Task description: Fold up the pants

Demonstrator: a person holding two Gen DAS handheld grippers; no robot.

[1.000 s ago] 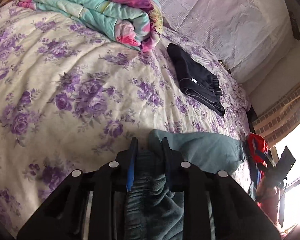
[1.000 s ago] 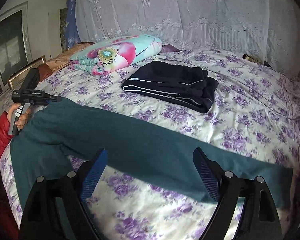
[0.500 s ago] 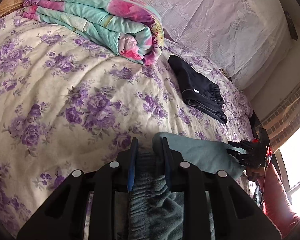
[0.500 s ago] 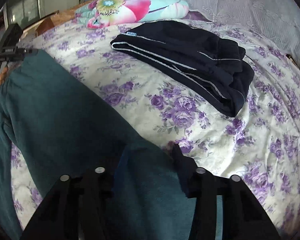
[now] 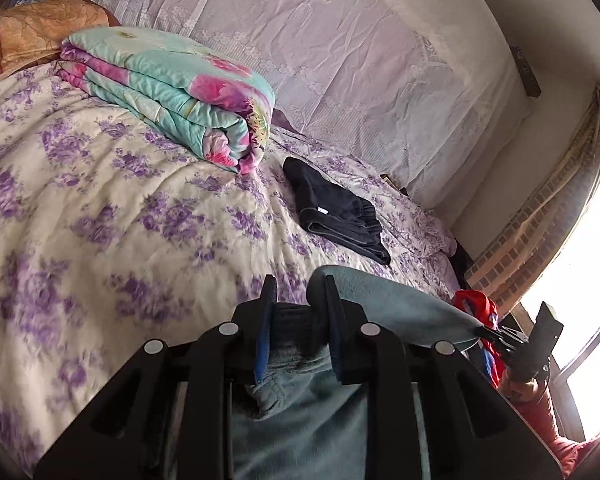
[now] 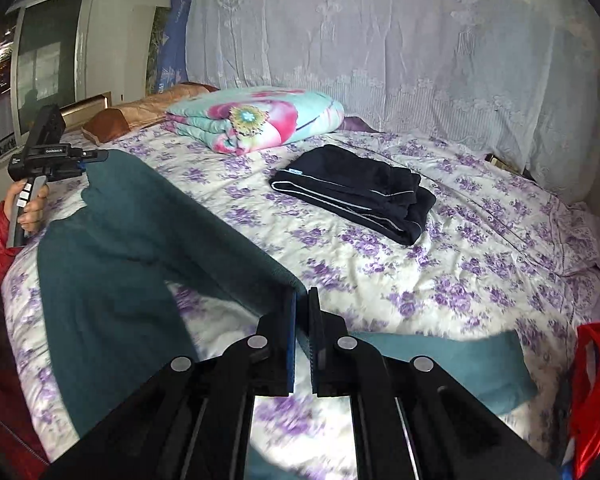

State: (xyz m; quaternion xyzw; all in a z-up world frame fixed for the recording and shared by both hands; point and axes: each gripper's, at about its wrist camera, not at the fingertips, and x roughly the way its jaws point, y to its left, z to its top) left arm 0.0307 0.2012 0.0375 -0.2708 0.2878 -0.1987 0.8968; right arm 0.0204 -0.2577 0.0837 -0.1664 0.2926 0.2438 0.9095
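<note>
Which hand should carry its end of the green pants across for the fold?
Probably the right gripper: it pinches the green pants at the leg, the lighter end; the left gripper anchors the waistband.

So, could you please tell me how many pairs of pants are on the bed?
2. The teal pants stretch across the near side, held by both tools. The folded dark pants lie further back, beside the floral quilt. Others may be hidden.

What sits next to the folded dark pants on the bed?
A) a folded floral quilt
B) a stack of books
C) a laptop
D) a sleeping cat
A: a folded floral quilt in teal and pink lies on the bed just beyond the dark pants.
</note>
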